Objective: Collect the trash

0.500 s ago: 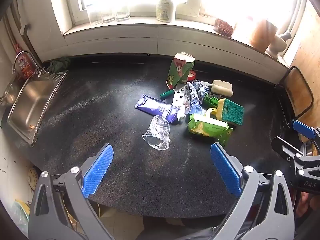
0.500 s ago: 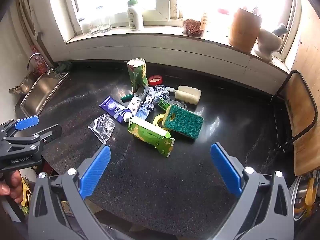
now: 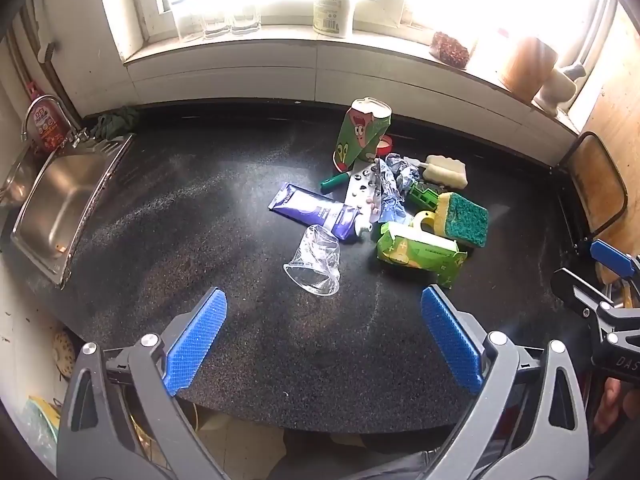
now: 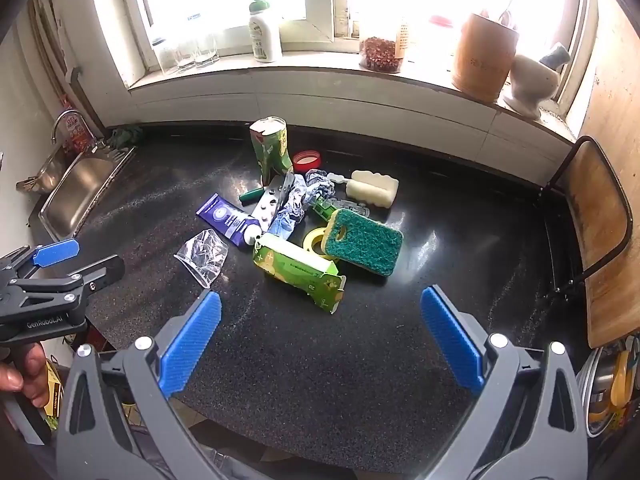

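A pile of trash lies mid-counter: a crushed clear plastic cup (image 3: 314, 266) (image 4: 203, 256), a purple tube (image 3: 314, 212) (image 4: 230, 220), a green carton (image 3: 420, 252) (image 4: 298, 268), a blister pack (image 3: 364, 190), crumpled wrappers (image 3: 394, 188), a green paper cup (image 3: 360, 134) (image 4: 272, 148), a tape roll (image 4: 314, 242), a red lid (image 4: 307, 160). My left gripper (image 3: 322, 336) is open and empty, just short of the plastic cup. My right gripper (image 4: 320, 334) is open and empty, near the carton. Each gripper shows at the edge of the other's view.
A green-yellow scrub sponge (image 4: 362, 242) and a white sponge brush (image 4: 372, 190) lie by the pile. A steel sink (image 3: 60, 208) is at the left. A chair (image 4: 596, 240) stands at the right. Bottle, glasses and jars line the windowsill (image 4: 320, 68).
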A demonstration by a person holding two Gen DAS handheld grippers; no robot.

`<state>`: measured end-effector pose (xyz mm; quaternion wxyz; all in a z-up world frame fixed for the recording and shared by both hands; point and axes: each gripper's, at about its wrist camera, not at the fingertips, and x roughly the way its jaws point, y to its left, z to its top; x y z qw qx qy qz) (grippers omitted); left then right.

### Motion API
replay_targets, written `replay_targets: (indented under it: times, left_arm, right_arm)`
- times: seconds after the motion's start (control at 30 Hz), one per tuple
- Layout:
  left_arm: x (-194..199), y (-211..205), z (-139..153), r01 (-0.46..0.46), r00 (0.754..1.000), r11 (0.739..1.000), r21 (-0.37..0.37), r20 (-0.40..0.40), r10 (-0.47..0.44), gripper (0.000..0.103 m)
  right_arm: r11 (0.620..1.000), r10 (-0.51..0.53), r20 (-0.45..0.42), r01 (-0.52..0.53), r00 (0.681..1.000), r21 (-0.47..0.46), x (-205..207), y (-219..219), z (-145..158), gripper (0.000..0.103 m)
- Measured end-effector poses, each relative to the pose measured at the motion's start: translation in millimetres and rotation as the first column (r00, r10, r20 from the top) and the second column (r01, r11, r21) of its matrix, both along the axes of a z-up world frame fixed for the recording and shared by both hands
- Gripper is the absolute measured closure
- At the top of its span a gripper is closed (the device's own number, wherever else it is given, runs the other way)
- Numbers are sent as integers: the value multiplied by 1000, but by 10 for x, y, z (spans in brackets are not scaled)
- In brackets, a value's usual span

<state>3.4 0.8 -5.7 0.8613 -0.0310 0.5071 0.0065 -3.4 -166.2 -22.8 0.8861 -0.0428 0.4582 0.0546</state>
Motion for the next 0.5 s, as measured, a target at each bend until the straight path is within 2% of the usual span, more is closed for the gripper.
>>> replay_targets:
  times: [0.5]
  left_arm:
    - [119,43,-42,3,1000,1000,-10,-12,-3,8]
  right_arm:
    - [1000,8,-10,-8,1000,10,90,-15,-2,6]
